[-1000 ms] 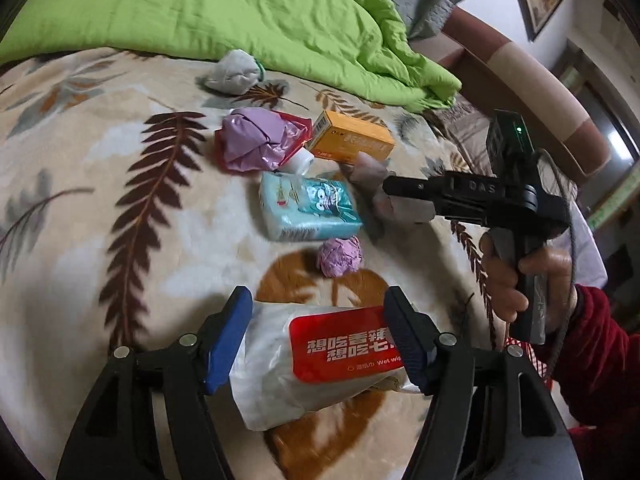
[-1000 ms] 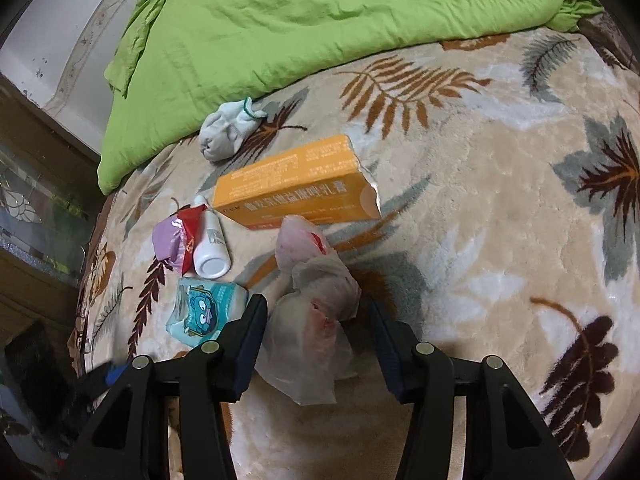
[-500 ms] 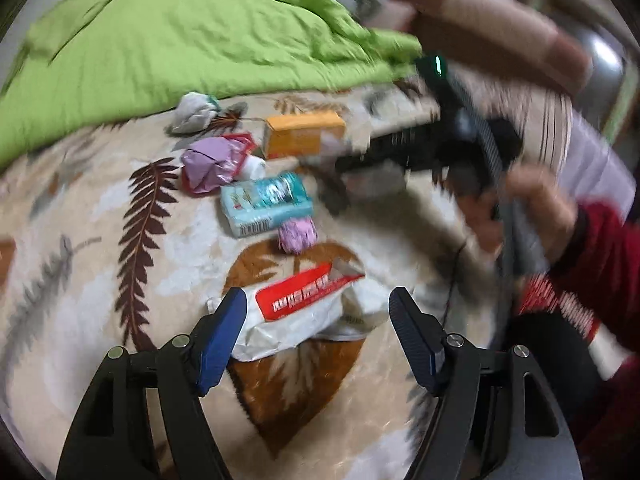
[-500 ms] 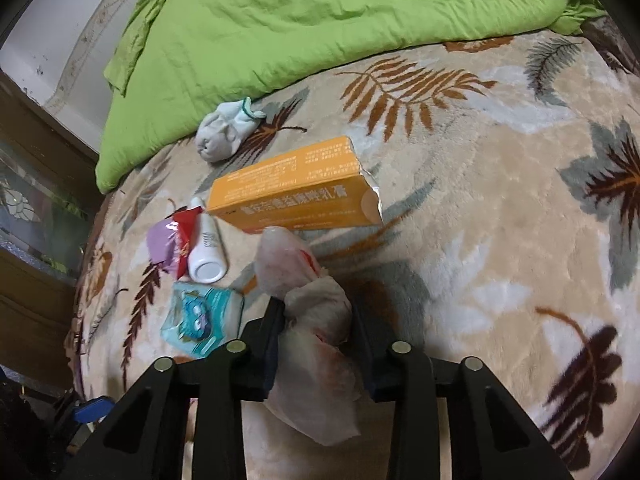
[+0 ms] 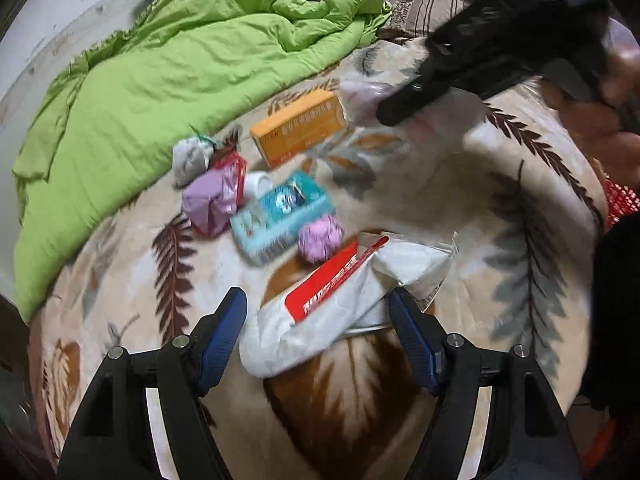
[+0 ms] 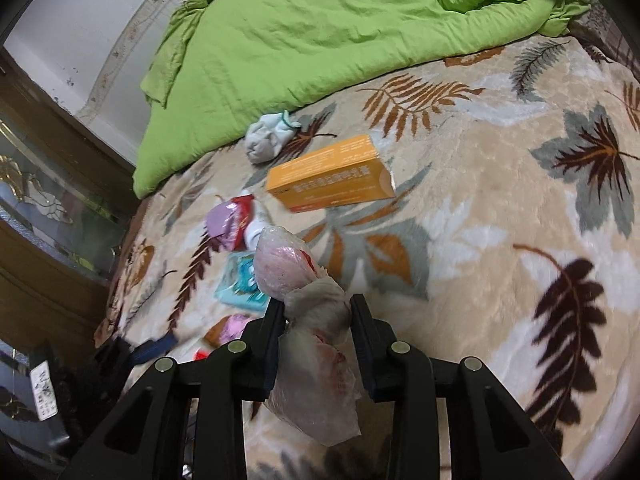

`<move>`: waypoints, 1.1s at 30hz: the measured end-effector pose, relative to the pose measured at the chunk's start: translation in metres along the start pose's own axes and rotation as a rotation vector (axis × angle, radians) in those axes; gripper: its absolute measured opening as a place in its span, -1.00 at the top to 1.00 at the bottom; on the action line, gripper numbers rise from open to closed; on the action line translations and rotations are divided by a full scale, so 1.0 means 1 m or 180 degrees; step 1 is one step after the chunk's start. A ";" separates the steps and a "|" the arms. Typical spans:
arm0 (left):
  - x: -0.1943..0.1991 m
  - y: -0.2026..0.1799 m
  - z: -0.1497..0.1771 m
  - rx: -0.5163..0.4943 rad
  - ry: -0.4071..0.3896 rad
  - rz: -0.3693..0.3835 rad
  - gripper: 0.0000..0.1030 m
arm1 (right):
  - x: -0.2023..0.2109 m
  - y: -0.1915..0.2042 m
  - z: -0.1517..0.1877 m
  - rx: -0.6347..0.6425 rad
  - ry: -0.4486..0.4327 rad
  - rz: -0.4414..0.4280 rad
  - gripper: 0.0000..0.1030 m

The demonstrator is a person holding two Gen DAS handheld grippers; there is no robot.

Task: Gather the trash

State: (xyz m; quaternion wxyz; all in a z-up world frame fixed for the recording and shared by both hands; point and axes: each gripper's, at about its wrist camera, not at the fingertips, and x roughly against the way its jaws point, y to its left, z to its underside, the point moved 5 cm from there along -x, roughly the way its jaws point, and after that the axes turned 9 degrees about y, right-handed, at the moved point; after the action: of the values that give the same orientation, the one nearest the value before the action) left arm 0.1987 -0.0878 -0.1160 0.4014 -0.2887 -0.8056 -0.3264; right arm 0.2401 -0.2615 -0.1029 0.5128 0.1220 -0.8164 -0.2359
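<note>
1. Left wrist view: the left gripper (image 5: 316,330) has swung round and now stands wide about the white wet-wipes pack (image 5: 340,300) on the bed (image 5: 500,184), pads not pressing (next pick-up, I'd guess).
2. Right wrist view: the right gripper (image 6: 318,320) has closed on the crumpled plastic bag (image 6: 304,284) and lifted it, so one piece is collected. The orange box (image 6: 332,176) lies farther off; no bin shows.

Bed covered by a beige blanket (image 6: 500,208) printed with brown and grey leaves; a rumpled green quilt (image 6: 340,28) lies along its far edge. Beyond the quilt, a white wall (image 6: 80,12); left of it, dark wooden furniture with glass panels (image 6: 44,184).
</note>
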 end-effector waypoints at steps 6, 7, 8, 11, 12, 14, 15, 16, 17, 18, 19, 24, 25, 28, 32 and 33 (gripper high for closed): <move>-0.006 -0.002 -0.009 -0.0004 -0.0037 -0.0164 -0.38 | 0.007 0.000 0.026 -0.0030 0.0032 -0.0048 0.32; -0.006 -0.003 -0.009 0.0016 -0.0042 -0.0163 -0.25 | 0.009 -0.001 0.030 -0.0049 0.0015 -0.0054 0.32; -0.008 -0.003 -0.008 0.0060 -0.0033 -0.0152 -0.11 | 0.011 -0.002 0.032 -0.0076 -0.0011 -0.0076 0.32; -0.016 -0.009 -0.005 0.0072 0.0035 -0.0277 0.44 | 0.020 -0.003 0.035 -0.0131 -0.0109 -0.0089 0.32; -0.014 -0.011 -0.005 0.0056 0.0044 -0.0331 0.46 | 0.023 -0.002 0.037 -0.0125 -0.0131 -0.0081 0.32; -0.007 -0.013 -0.003 0.0095 0.0037 -0.0286 0.49 | 0.026 0.000 0.040 -0.0117 -0.0143 -0.0081 0.32; -0.002 -0.013 -0.002 0.0085 -0.0007 -0.0297 0.55 | 0.027 0.000 0.042 -0.0117 -0.0156 -0.0086 0.32; 0.001 -0.013 0.000 0.0081 -0.0015 -0.0364 0.60 | 0.029 0.000 0.044 -0.0118 -0.0169 -0.0091 0.32; 0.006 -0.011 0.000 0.0089 -0.0026 -0.0401 0.61 | 0.030 0.000 0.045 -0.0119 -0.0180 -0.0094 0.32; 0.010 -0.010 0.001 0.0109 -0.0050 -0.0388 0.63 | 0.031 -0.001 0.046 -0.0129 -0.0192 -0.0106 0.32; 0.015 -0.008 0.001 0.0157 -0.0087 -0.0372 0.65 | 0.032 -0.001 0.047 -0.0145 -0.0198 -0.0118 0.32; 0.037 0.011 -0.001 0.0602 -0.0203 -0.0021 0.67 | 0.037 0.002 0.054 -0.0128 -0.0256 -0.0130 0.32; 0.041 0.013 -0.001 0.0694 -0.0223 0.0057 0.67 | 0.038 0.003 0.056 -0.0113 -0.0271 -0.0117 0.32; 0.053 0.018 -0.002 0.1069 -0.0328 0.0215 0.67 | 0.045 0.010 0.061 -0.0034 -0.0370 -0.0065 0.32; 0.063 0.015 -0.002 0.1572 -0.0424 0.0119 0.67 | 0.054 0.015 0.065 0.0060 -0.0554 -0.0003 0.32; 0.067 0.013 -0.002 0.1626 -0.0449 -0.0006 0.67 | 0.056 0.016 0.066 0.0070 -0.0602 -0.0004 0.32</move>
State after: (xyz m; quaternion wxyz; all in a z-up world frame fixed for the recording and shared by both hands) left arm 0.1751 -0.0682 -0.0556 0.4038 -0.1993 -0.8881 -0.0919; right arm 0.1565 -0.2550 -0.0751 0.4320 0.1052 -0.8636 -0.2378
